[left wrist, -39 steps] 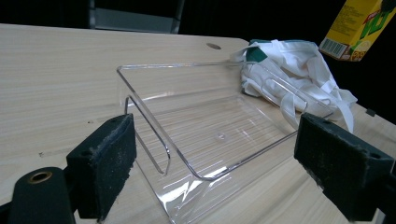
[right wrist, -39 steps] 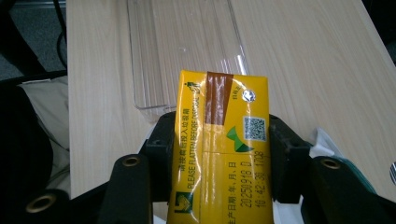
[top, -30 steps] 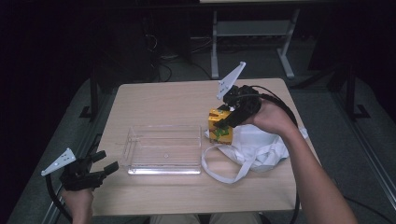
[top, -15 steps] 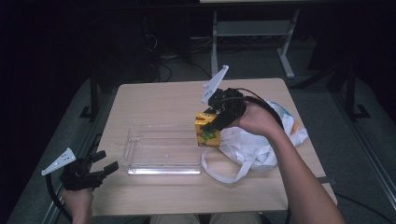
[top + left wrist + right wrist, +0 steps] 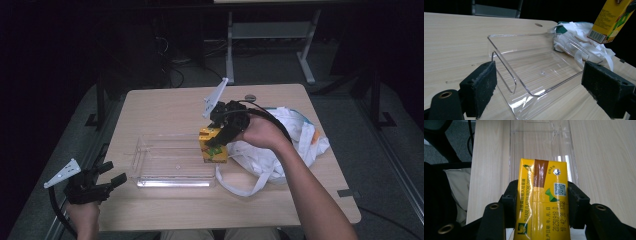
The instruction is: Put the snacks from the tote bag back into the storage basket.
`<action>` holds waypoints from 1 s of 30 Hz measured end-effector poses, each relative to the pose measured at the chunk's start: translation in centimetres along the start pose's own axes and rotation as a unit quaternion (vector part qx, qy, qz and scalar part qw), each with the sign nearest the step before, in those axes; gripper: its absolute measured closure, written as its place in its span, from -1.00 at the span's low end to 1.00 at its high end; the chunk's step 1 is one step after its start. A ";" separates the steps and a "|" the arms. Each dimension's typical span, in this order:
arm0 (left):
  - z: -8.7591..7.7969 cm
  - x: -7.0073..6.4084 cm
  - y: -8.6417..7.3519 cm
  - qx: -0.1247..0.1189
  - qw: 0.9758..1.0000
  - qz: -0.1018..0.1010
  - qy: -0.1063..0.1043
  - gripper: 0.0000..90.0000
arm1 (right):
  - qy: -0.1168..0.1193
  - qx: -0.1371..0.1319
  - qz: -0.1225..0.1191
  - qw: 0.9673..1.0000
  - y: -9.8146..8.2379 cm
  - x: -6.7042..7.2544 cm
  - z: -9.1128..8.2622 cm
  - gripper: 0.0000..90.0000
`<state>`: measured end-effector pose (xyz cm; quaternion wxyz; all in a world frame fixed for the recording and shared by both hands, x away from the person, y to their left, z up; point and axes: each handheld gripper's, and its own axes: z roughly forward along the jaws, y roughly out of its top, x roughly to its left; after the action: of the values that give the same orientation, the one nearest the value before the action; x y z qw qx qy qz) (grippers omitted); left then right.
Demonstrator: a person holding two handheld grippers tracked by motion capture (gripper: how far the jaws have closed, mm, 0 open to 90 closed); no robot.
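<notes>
Yellow drink carton (image 5: 212,147) sits pinched between the pads of the right gripper (image 5: 218,142), held above the right end of the clear plastic tray (image 5: 150,172), just beside the white bag (image 5: 295,135). At the table's near-left corner the left gripper (image 5: 107,177) hovers, jaws spread.

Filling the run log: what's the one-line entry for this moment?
right hand-held gripper: shut on yellow carton | above clear tray edge | left hand-held gripper: open
</notes>
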<state>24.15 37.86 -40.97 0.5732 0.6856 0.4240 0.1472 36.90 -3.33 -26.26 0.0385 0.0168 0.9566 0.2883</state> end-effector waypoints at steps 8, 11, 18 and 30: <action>-0.1 0.0 0.0 -0.003 1.000 -0.003 0.000 -0.72 | 0.007 0.002 -0.002 1.000 0.6 0.1 1.1 0.15; -0.1 0.0 0.0 -0.005 1.000 -0.004 -0.001 -0.72 | 0.015 0.002 -0.006 1.000 0.8 0.1 1.8 0.15; -0.1 0.1 0.0 -0.004 1.000 -0.003 0.000 -0.72 | 0.022 0.007 -0.009 1.000 1.5 0.0 3.0 0.15; -0.2 0.1 0.0 -0.005 1.000 -0.003 0.000 -0.72 | 0.032 0.013 -0.009 0.999 1.9 0.0 4.6 0.15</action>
<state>24.10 38.06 -40.96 0.5768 0.6819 0.4250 0.1475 37.29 0.79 -29.04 0.0107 -0.0005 0.9610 0.2763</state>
